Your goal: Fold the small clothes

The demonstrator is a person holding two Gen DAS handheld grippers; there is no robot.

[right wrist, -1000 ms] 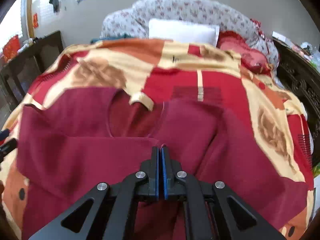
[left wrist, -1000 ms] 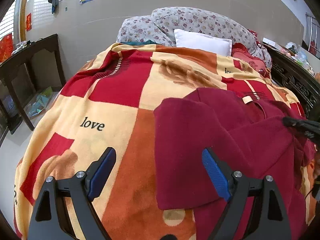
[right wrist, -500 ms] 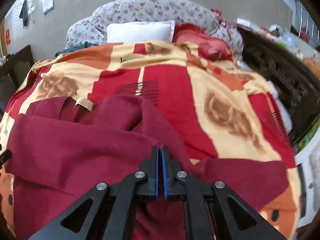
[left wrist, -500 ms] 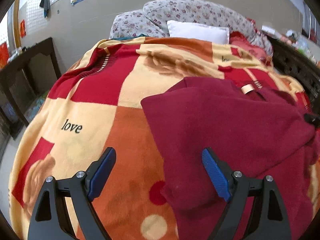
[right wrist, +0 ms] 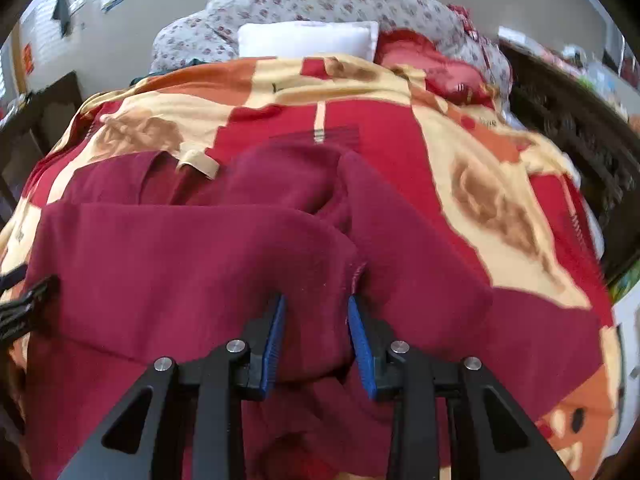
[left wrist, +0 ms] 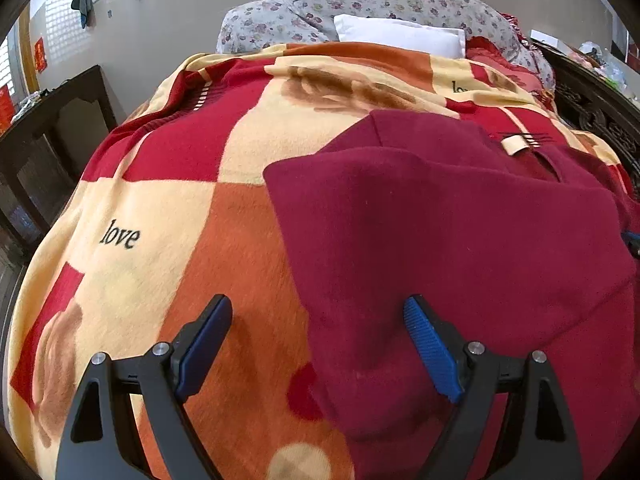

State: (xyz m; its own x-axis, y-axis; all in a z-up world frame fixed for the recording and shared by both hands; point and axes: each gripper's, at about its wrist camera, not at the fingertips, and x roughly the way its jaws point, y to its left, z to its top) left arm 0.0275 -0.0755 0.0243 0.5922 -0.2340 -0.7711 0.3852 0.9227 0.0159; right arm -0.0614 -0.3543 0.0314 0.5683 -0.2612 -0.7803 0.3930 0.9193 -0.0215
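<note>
A dark red knit sweater (left wrist: 460,232) lies on the bed blanket (left wrist: 168,208), its lower part folded up over the chest; a beige neck label (left wrist: 516,145) shows at the collar. My left gripper (left wrist: 318,344) is open wide and empty, straddling the sweater's left edge. In the right wrist view the sweater (right wrist: 192,264) fills the foreground, and my right gripper (right wrist: 316,336) is open with a fold of the sweater lying loose between its blue pads (right wrist: 276,340). A sleeve (right wrist: 420,248) trails to the right.
The blanket is red, orange and cream with "love" (left wrist: 119,235) printed on it. A white pillow (left wrist: 400,36) and floral bedding (right wrist: 320,4) lie at the head. Dark wooden furniture stands at the left (left wrist: 52,128) and a carved bed frame at the right (right wrist: 580,132).
My right gripper has opened and let go of the sweater fold it held shut. The folded layer now lies flatter over the sweater. My left gripper stayed open and moved closer.
</note>
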